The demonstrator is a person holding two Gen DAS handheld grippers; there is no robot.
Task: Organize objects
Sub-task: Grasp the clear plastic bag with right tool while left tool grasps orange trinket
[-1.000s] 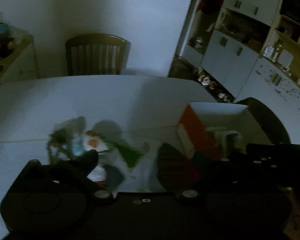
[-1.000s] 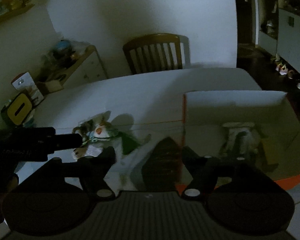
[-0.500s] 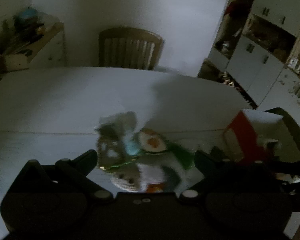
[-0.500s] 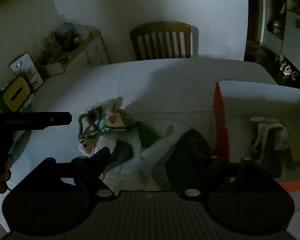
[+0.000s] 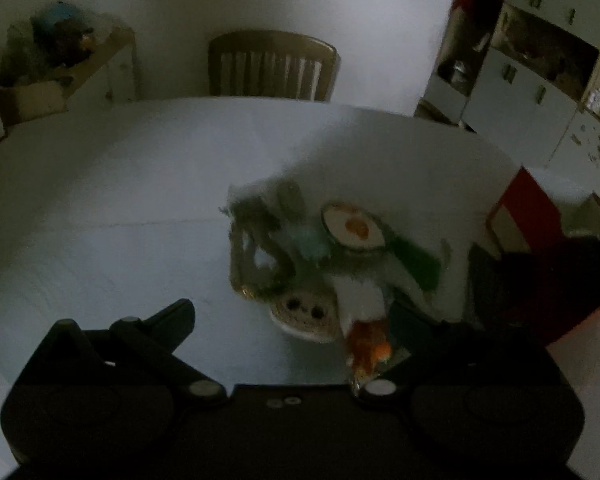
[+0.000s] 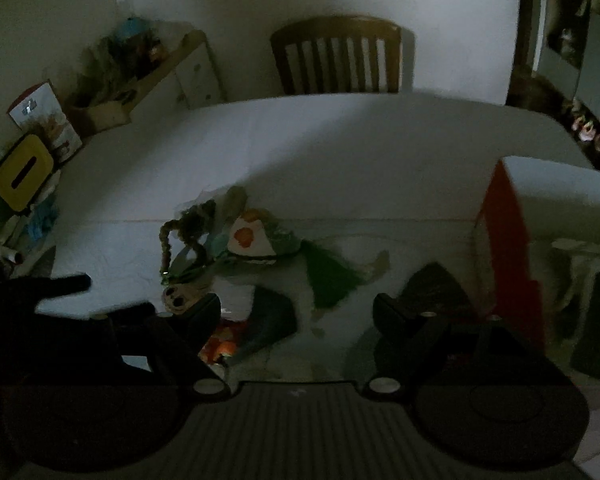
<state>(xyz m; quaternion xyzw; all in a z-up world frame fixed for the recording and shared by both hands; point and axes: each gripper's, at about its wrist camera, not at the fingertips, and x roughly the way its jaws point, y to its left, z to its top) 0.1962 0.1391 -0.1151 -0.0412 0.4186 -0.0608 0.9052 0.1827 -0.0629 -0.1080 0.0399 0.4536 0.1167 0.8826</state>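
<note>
- Step: reach for pickup. The left gripper (image 5: 300, 320), fingers spread and empty, hangs low over the soft toys (image 5: 320, 264); next move likely lowers and closes on one.
- Soft toys: blurred heap on the white table (image 5: 140, 200), a horse-like head (image 6: 180, 292), green fabric, orange patches.
- Right gripper (image 6: 296, 312): fingers spread, empty, near the heap.
- Orange-sided box (image 6: 508, 240): right, well apart, probable destination.

Black grippers (image 5: 300, 320), silver pivot screws
</note>
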